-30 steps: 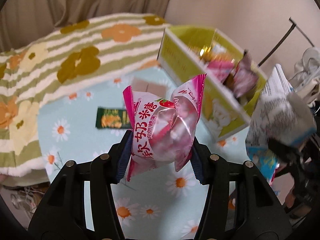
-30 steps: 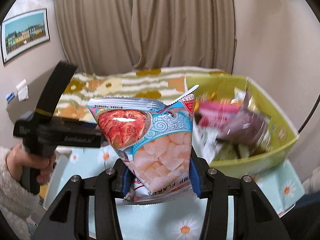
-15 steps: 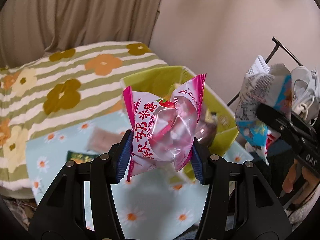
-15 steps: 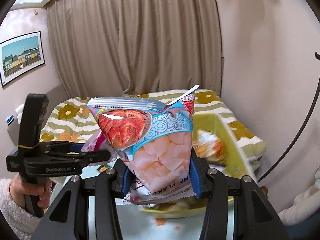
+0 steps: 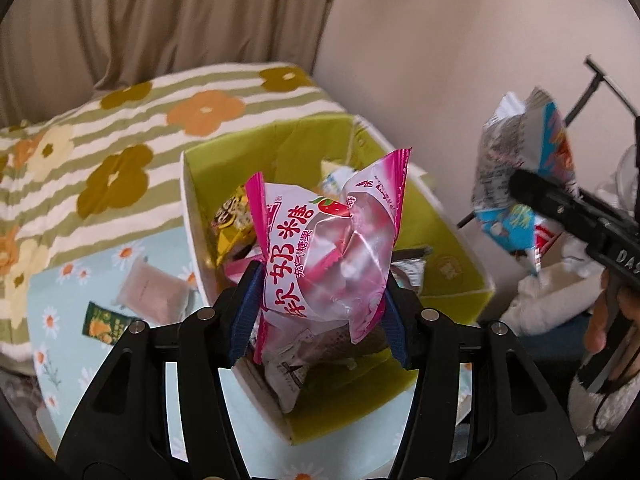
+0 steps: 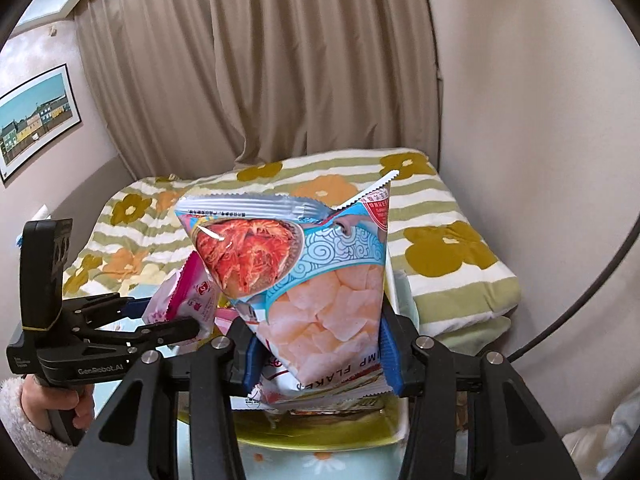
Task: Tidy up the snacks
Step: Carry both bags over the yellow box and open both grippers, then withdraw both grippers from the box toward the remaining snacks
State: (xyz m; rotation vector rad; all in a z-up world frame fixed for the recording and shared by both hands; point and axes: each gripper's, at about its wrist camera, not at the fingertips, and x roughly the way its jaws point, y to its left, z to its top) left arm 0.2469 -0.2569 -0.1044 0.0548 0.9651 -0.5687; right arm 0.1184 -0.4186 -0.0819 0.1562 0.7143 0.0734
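Both packets hang over the green box (image 5: 440, 248) for dropping. My left gripper (image 5: 320, 312) is opening around the pink candy bag (image 5: 324, 256); my right gripper (image 6: 316, 356) pinches the shrimp flakes bag (image 6: 316, 280)

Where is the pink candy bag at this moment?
In the left wrist view, the pink candy bag sits centre frame between the opening left gripper's pads, above the green box.

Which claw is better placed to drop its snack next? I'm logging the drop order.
Probably left. The left claw is opening with the pink candy bag directly above the green box; the right claw grips the shrimp flakes bag near one end.
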